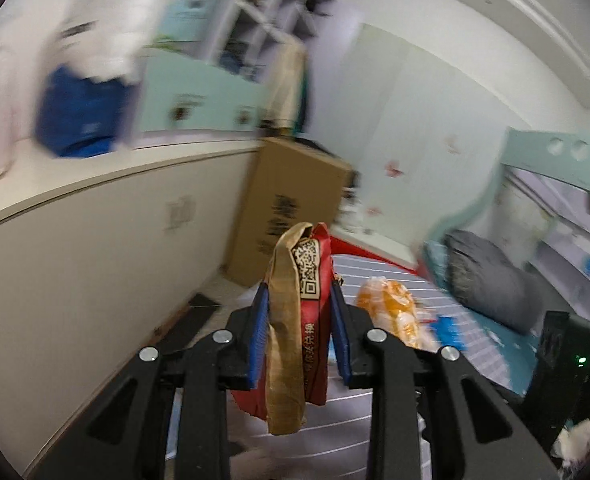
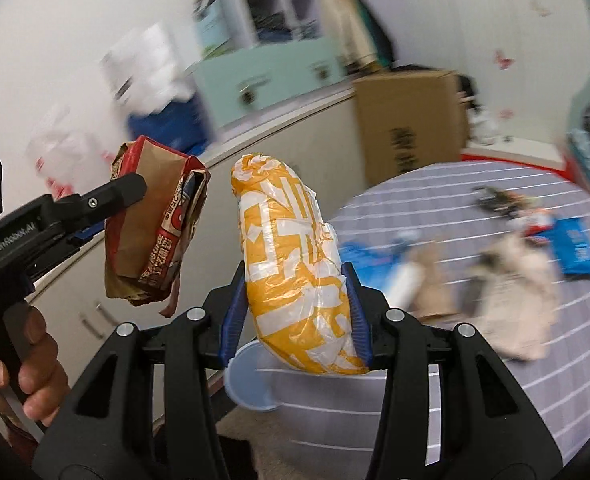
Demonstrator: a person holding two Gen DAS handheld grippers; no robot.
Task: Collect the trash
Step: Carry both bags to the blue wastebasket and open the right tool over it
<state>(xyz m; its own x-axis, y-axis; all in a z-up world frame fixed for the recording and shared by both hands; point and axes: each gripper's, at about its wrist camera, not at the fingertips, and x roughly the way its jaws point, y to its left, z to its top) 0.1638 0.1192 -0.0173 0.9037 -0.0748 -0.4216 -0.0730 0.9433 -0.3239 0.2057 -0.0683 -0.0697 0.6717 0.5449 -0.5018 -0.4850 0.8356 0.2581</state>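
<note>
My left gripper (image 1: 300, 334) is shut on a crumpled red and brown paper bag (image 1: 297, 320) and holds it in the air; gripper and bag also show at the left of the right wrist view (image 2: 155, 216). My right gripper (image 2: 297, 312) is shut on a rolled orange and white plastic bag (image 2: 291, 264), also lifted; it shows in the left wrist view (image 1: 391, 312). Several more pieces of trash lie on the striped bedsheet (image 2: 475, 360): a beige paper bag (image 2: 511, 292), a blue packet (image 2: 575, 252), a white tube (image 2: 405, 284).
A pale blue round lid (image 2: 251, 380) lies under my right gripper. A white cabinet (image 1: 95, 264) runs along the left with a cardboard box (image 1: 291, 208) leaning at its end. A grey pillow (image 1: 491, 276) and teal headboard (image 1: 555, 160) are at the right.
</note>
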